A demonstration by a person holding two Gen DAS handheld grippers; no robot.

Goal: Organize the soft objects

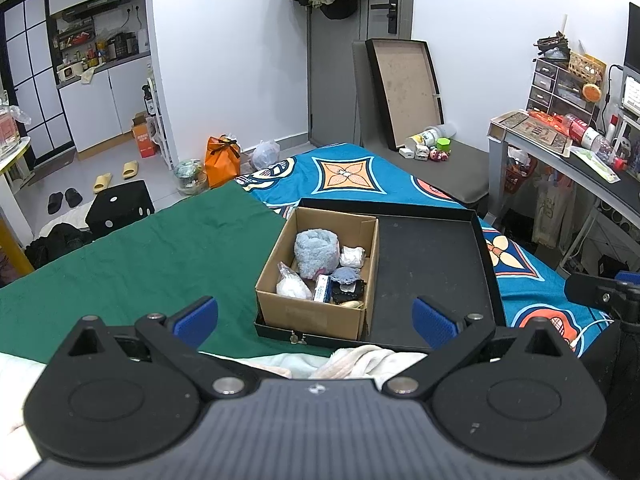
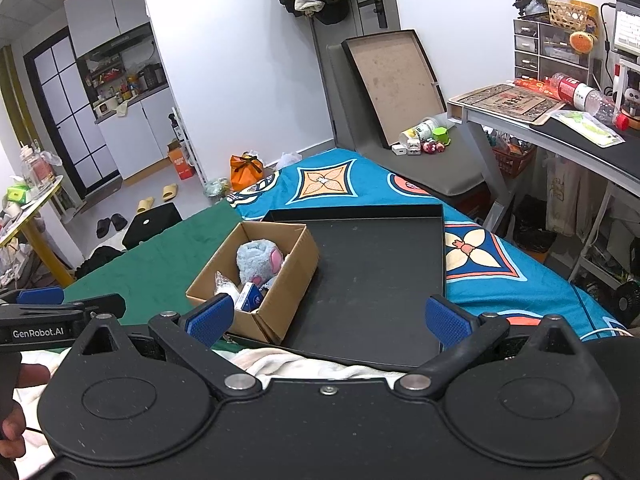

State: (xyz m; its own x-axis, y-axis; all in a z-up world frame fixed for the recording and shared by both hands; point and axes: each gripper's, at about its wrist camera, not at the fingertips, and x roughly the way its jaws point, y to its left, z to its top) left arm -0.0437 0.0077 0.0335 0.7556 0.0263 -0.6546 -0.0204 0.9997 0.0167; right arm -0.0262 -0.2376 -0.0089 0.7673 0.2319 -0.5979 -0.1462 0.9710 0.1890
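Note:
A brown cardboard box [image 1: 320,314] stands in the left part of a shallow black tray [image 1: 432,256] on the bed. Inside lie a fluffy light-blue plush [image 1: 316,254], a white crumpled item [image 1: 352,257], a clear bag with white filling [image 1: 293,286], a small blue-white carton [image 1: 322,288] and a dark item [image 1: 349,290]. My left gripper [image 1: 316,318] is open and empty, just short of the box. My right gripper [image 2: 328,320] is open and empty over the tray's [image 2: 376,276] near edge, with the box [image 2: 280,300] and plush [image 2: 256,258] at its left.
A green cloth [image 1: 152,256] and a blue patterned sheet [image 1: 360,176] cover the bed. A pale towel [image 1: 360,360] lies under both grippers. A grey chair with a leaning tray lid [image 1: 404,92] stands beyond the bed, a cluttered desk [image 1: 580,148] at the right.

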